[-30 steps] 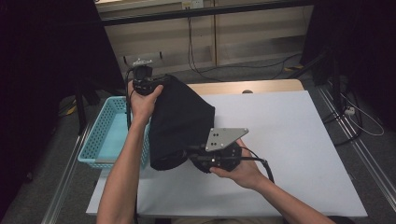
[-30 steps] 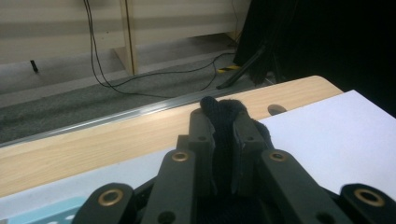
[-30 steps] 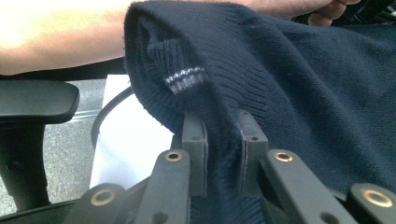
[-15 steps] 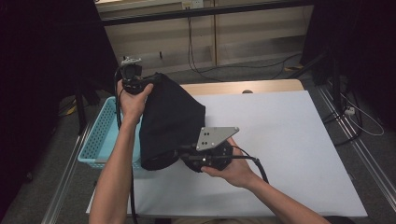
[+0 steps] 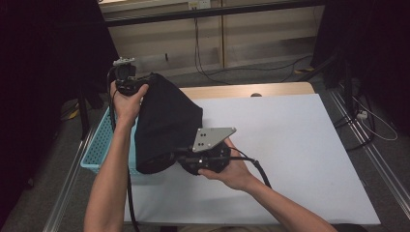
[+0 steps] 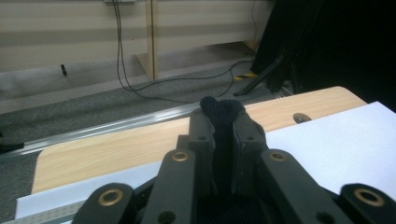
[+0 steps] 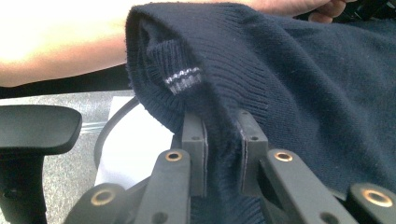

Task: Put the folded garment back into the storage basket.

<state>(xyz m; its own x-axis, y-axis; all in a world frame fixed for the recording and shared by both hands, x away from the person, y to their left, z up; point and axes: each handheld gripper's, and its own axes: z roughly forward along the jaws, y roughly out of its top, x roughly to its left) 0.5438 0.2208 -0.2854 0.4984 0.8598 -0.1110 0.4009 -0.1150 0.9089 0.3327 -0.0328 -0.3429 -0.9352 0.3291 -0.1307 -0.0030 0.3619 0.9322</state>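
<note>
A dark navy knitted sweater (image 5: 167, 123) hangs stretched between my two grippers at the table's left side, partly over the blue basket. My left gripper (image 5: 140, 87) holds its upper far corner, raised above the basket; in the left gripper view the jaws pinch a fold of the knit (image 6: 223, 112). My right gripper (image 5: 167, 159), with its grey three-cornered plate (image 5: 212, 137), grips the lower near edge. The right gripper view shows the pads (image 7: 195, 135) clamped on the sweater (image 7: 299, 79), with a striped cuff (image 7: 180, 77) just above them.
A light blue plastic basket (image 5: 99, 145) stands at the table's left edge under the sweater. White paper (image 5: 290, 145) covers the table, with a bare wooden strip (image 5: 232, 91) at the far edge. Cables lie on the floor beyond. A black chair armrest (image 7: 37, 126) shows beside the table.
Both hands have carried the sweater leftward toward the basket. The left gripper has shifted left and slightly up, and the right gripper has followed left along the table.
</note>
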